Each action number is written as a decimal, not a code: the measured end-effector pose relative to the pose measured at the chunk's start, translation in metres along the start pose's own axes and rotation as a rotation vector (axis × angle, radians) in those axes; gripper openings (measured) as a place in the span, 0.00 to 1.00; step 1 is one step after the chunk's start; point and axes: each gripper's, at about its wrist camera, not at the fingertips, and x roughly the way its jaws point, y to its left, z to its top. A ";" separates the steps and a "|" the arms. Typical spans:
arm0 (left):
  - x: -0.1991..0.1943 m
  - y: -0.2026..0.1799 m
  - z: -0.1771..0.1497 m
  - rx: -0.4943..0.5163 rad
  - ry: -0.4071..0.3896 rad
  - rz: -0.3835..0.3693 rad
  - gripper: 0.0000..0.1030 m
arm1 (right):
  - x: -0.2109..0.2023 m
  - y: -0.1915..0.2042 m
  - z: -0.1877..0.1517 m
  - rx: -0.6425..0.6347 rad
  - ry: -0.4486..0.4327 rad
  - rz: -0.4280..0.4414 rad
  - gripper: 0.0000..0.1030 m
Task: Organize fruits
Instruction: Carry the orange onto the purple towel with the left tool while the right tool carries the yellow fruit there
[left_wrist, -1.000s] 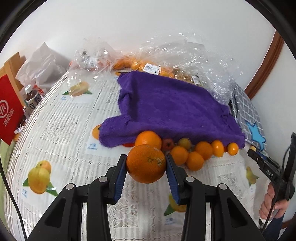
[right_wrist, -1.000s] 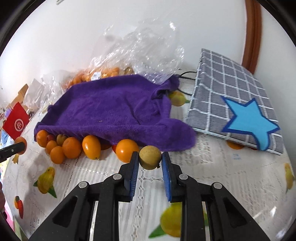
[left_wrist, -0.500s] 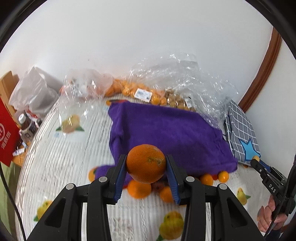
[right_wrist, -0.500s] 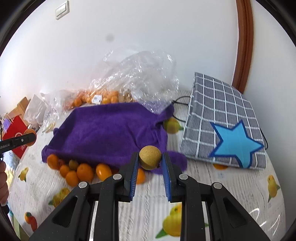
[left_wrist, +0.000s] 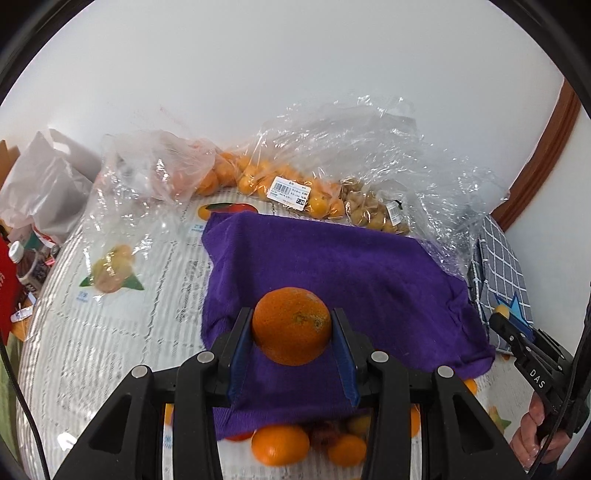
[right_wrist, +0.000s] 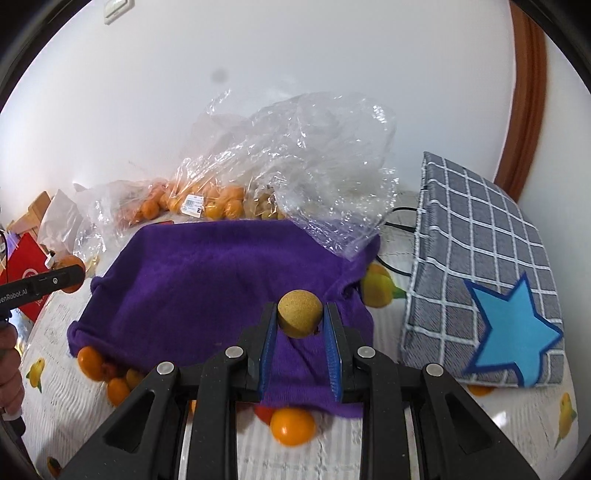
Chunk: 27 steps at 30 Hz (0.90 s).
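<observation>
My left gripper (left_wrist: 291, 328) is shut on a large orange (left_wrist: 291, 325) and holds it above the near part of the purple towel (left_wrist: 332, 266). My right gripper (right_wrist: 300, 318) is shut on a small tan round fruit (right_wrist: 300, 313) and holds it above the towel's near right part (right_wrist: 207, 280). Several loose oranges (left_wrist: 280, 443) and small fruits lie on the tablecloth along the towel's near edge, also in the right wrist view (right_wrist: 291, 425). The right gripper shows at the left view's right edge (left_wrist: 524, 354); the left one shows at the right view's left edge (right_wrist: 40, 284).
Clear plastic bags of oranges (left_wrist: 280, 184) and tan fruits (left_wrist: 373, 214) lie behind the towel by the wall. A grey checked bag with a blue star (right_wrist: 491, 295) stands right of the towel. A red packet (right_wrist: 26, 273), a bottle (left_wrist: 22, 262) and white bags (left_wrist: 40, 184) sit at the left.
Both grippers have risen from the tablecloth with their fruits and moved forward, from the loose fruit row to above the purple towel.
</observation>
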 end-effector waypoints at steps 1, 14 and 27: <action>0.004 -0.001 0.001 0.004 0.006 -0.001 0.38 | 0.003 0.001 0.001 -0.003 0.002 0.000 0.24; 0.057 0.000 -0.001 0.012 0.100 -0.007 0.38 | 0.065 0.009 -0.001 -0.024 0.088 0.037 0.24; 0.077 -0.003 -0.010 0.040 0.150 0.006 0.38 | 0.085 0.016 -0.015 -0.053 0.145 0.054 0.24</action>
